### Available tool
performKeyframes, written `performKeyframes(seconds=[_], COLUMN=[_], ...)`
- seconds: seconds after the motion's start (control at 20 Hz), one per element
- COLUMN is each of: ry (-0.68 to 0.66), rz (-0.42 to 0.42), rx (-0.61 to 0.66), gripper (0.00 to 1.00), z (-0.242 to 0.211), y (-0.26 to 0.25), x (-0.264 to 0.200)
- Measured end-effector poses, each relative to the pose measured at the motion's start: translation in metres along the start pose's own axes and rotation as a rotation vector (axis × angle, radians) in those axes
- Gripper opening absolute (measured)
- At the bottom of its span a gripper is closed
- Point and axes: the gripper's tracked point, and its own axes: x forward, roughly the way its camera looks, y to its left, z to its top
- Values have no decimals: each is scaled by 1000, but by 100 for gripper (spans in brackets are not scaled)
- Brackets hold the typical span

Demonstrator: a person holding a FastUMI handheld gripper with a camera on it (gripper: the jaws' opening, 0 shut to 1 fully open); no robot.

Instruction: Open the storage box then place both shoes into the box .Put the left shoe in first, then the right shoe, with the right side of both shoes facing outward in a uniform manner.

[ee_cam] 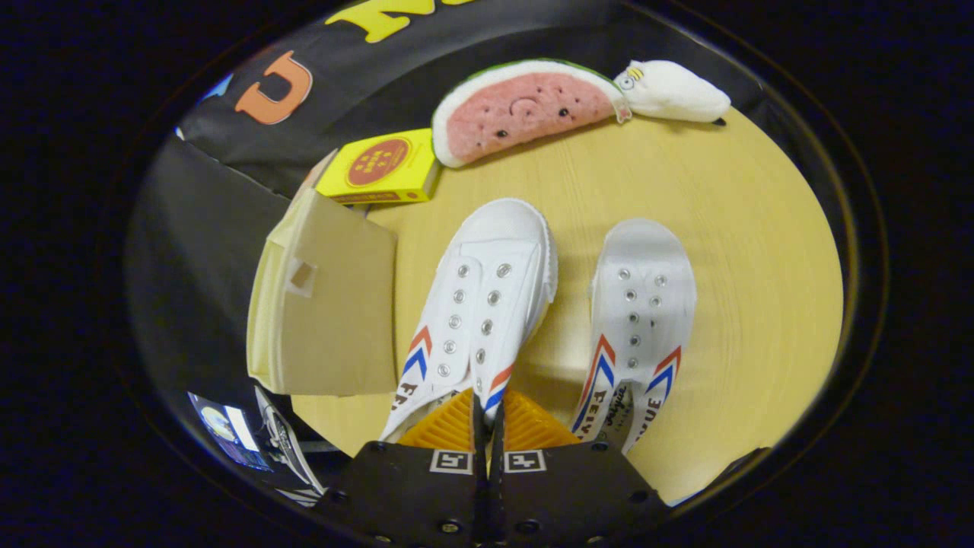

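Below, jaws (487, 426) pinching canvas left shoe (479, 304)

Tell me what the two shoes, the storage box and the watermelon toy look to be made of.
Left shoe, pinched at its collar by the shut claw, and right shoe: matte white cloth, probably canvas, with metal eyelets. Storage box: plain tan card, likely cardboard, with folded edges. Watermelon toy: soft fuzzy plush.
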Motion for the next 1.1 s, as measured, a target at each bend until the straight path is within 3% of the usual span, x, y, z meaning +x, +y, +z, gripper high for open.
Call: performKeyframes(seconds=[0.2,0.4,0.75,1.1], ry=[-73,-89,-103,-105], rz=[16,58,15,-39], rx=[-93,-147,-201,-262], gripper=[0,0,0,0], z=[31,56,57,28], y=[64,141,237,274], x=[-39,-36,28,95])
